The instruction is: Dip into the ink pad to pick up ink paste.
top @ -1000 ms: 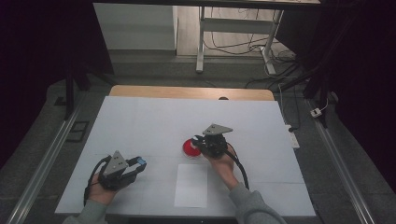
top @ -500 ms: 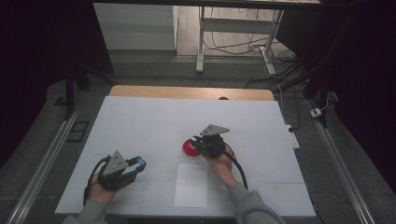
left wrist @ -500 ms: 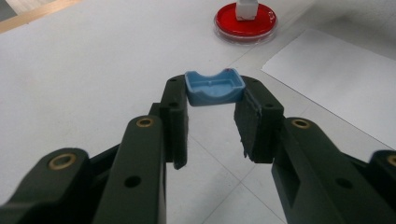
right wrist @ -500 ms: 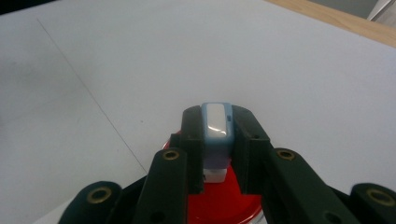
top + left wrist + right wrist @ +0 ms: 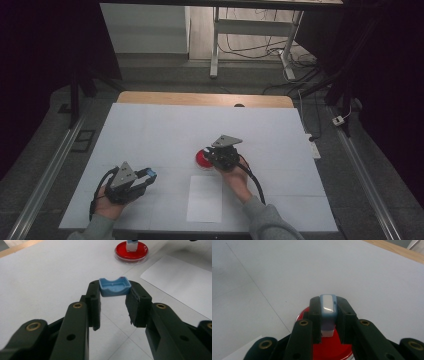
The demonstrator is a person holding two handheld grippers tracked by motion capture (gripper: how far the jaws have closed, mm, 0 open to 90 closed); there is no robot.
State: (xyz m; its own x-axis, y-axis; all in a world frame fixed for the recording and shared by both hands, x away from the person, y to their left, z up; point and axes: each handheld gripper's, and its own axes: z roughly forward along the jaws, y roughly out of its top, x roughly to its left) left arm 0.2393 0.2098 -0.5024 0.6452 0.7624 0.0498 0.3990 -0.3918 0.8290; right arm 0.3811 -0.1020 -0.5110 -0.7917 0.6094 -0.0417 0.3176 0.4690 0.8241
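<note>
My right gripper (image 5: 212, 159) (image 5: 328, 303) is shut on a small white and light-blue block (image 5: 327, 307). It holds the block upright over a round red dish (image 5: 200, 160) (image 5: 329, 351) near the middle of the table. In the left gripper view the block (image 5: 131, 245) has its lower end at the red dish (image 5: 131, 252); I cannot tell whether they touch. My left gripper (image 5: 146, 177) (image 5: 115, 290) sits low at the front left. Its tips are shut on a small blue cap-like piece (image 5: 115, 287) (image 5: 151, 175), hollow side up.
A white sheet of paper (image 5: 205, 197) (image 5: 180, 282) lies at the table's front, between the two hands. The white tabletop (image 5: 150, 130) ends at a wooden strip (image 5: 200, 99) along its far edge. Beyond that are the floor, desk legs and cables.
The right gripper has edged slightly left over the red dish with the block in it. The left gripper has kept still.
</note>
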